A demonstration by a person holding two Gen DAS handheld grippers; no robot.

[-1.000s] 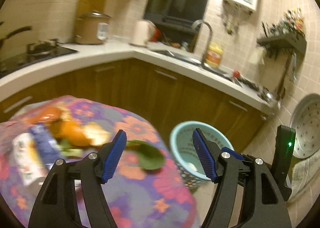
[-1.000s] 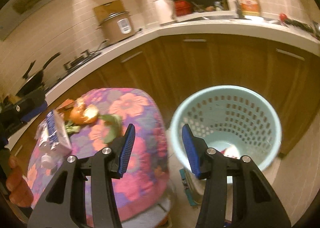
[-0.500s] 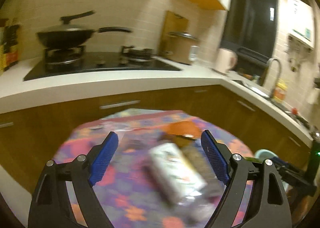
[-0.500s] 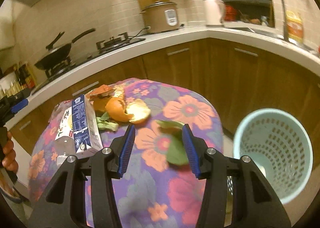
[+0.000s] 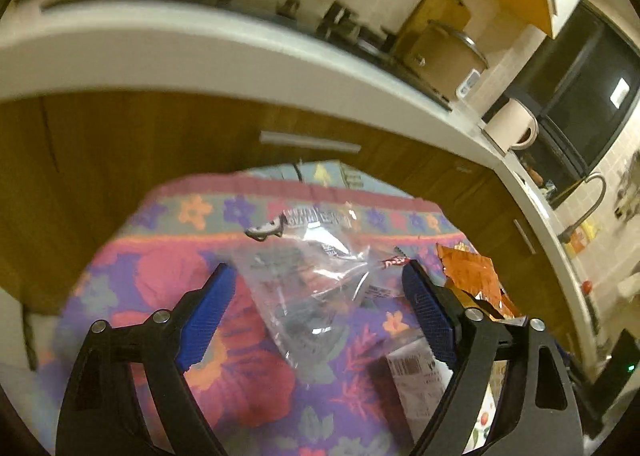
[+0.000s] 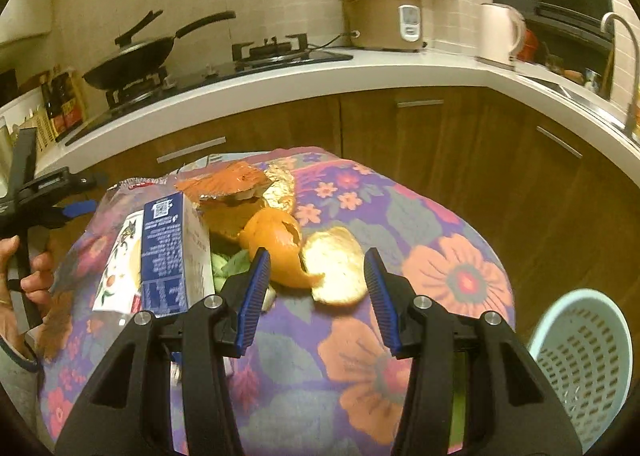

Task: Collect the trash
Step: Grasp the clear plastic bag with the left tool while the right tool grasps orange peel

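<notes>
Trash lies on a round table under a flowered cloth (image 5: 160, 280). In the left wrist view a crumpled clear plastic bag (image 5: 312, 296) lies just beyond my left gripper (image 5: 316, 268), which stands wide open above it. An orange foil wrapper (image 5: 472, 276) and a white carton (image 5: 416, 372) lie to its right. In the right wrist view my right gripper (image 6: 316, 254) is open over orange peel (image 6: 280, 244), with nothing between its pads. The carton (image 6: 168, 252), green leaves (image 6: 230, 266) and the foil wrapper (image 6: 232, 184) lie to the left. A pale blue basket (image 6: 588, 356) stands on the floor at the lower right.
A white counter (image 6: 360, 72) over brown cabinets curves behind the table. It carries a wok (image 6: 132, 60), a gas hob (image 6: 276, 50), a rice cooker (image 6: 384, 20) and a kettle (image 6: 500, 32). A person's hand (image 6: 36, 276) shows at the left edge.
Both views swung from the basket side to the table. The left gripper's jaws widened and now hang over the clear bag. The right gripper now hangs over the orange peel.
</notes>
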